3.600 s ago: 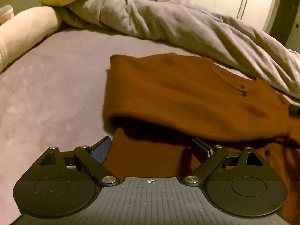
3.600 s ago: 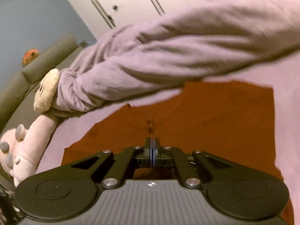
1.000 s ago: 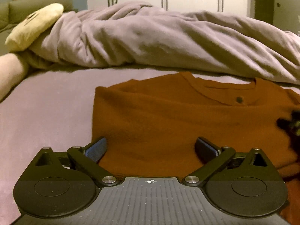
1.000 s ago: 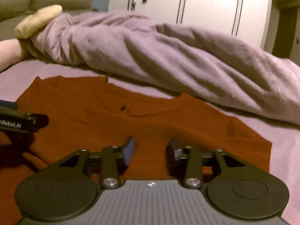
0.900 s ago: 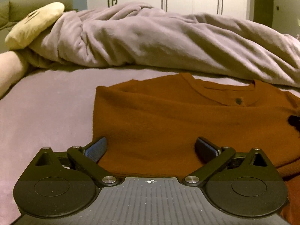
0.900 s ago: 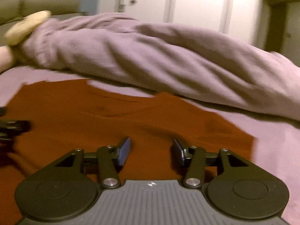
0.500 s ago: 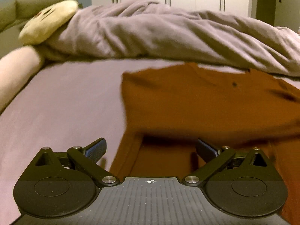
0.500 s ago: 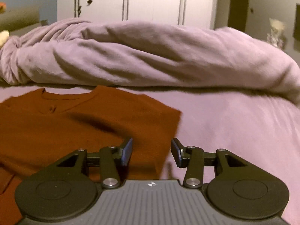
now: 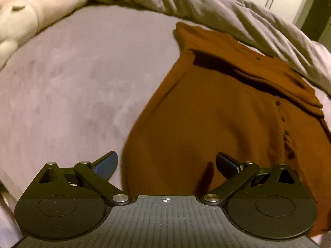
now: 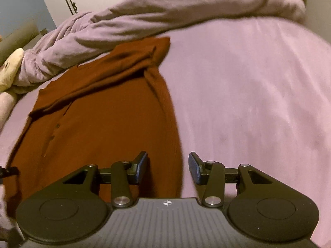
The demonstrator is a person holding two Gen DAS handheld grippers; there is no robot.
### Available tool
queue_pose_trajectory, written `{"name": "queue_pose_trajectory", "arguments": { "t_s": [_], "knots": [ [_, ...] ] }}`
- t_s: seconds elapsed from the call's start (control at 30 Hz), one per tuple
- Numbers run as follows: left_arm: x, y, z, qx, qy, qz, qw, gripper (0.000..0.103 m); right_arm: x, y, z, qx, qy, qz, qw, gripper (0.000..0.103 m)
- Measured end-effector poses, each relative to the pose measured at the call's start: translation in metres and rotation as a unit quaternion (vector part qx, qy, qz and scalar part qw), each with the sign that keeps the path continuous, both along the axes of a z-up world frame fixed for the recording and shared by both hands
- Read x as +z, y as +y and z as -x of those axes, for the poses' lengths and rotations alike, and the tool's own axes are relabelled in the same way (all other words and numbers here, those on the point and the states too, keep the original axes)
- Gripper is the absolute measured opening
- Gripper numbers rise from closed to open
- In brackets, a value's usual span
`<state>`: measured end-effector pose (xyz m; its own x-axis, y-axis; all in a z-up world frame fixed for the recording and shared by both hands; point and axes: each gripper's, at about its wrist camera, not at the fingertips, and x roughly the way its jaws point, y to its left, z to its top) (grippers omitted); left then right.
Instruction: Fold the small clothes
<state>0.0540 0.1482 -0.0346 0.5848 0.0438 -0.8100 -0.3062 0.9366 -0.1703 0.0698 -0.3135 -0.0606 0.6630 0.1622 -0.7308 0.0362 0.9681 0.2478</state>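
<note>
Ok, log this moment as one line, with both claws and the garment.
left claw: open, empty | right claw: open, empty | brown garment: flat on bed, top folded down | next: probably grab bottom corners

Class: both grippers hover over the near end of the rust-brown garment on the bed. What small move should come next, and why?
Probably lower both and pinch the near hem corners. The garment has its top part already folded over, while the lower part lies flat. The left gripper is open at the garment's left edge and the right gripper, its jaws just narrowed, is open at the right edge; neither holds cloth.

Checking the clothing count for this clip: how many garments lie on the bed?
1: a rust-brown buttoned garment lying on the lilac bedsheet, in front of the bunched blanket. More could be hidden outside view.
</note>
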Motion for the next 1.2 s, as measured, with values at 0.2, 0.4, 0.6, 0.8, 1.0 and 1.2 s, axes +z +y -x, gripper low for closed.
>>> {"name": "queue_pose_trajectory", "arguments": {
  "t_s": [0.2, 0.4, 0.6, 0.8, 1.0, 1.2],
  "knots": [
    [-0.001, 0.0, 0.017, -0.02, 0.017, 0.023, 0.9994, 0.087, -0.012, -0.008, 0.031, 0.008, 0.039, -0.037, 0.999, 0.04],
    [0.0, -0.001, 0.022, -0.04, 0.03, 0.029, 0.9984, 0.07, -0.017, -0.013, 0.047, 0.013, 0.052, -0.06, 0.997, 0.035],
    [0.0, 0.013, 0.025, -0.039, 0.039, 0.046, 0.9974, 0.044, -0.018, -0.014, 0.05, 0.02, 0.059, -0.085, 0.994, 0.028],
    [-0.002, 0.024, 0.029, -0.044, 0.045, 0.088, 0.9941, 0.026, -0.02, -0.014, 0.05, 0.028, 0.062, -0.092, 0.993, 0.017],
    [-0.004, 0.019, 0.026, -0.072, 0.053, 0.093, 0.9916, 0.035, -0.022, -0.02, 0.048, 0.024, 0.08, -0.128, 0.988, 0.018],
    [0.004, 0.018, 0.014, -0.113, 0.059, 0.13, 0.9833, 0.011, -0.022, -0.024, 0.043, 0.045, 0.092, -0.166, 0.981, 0.007]
  ]
}}
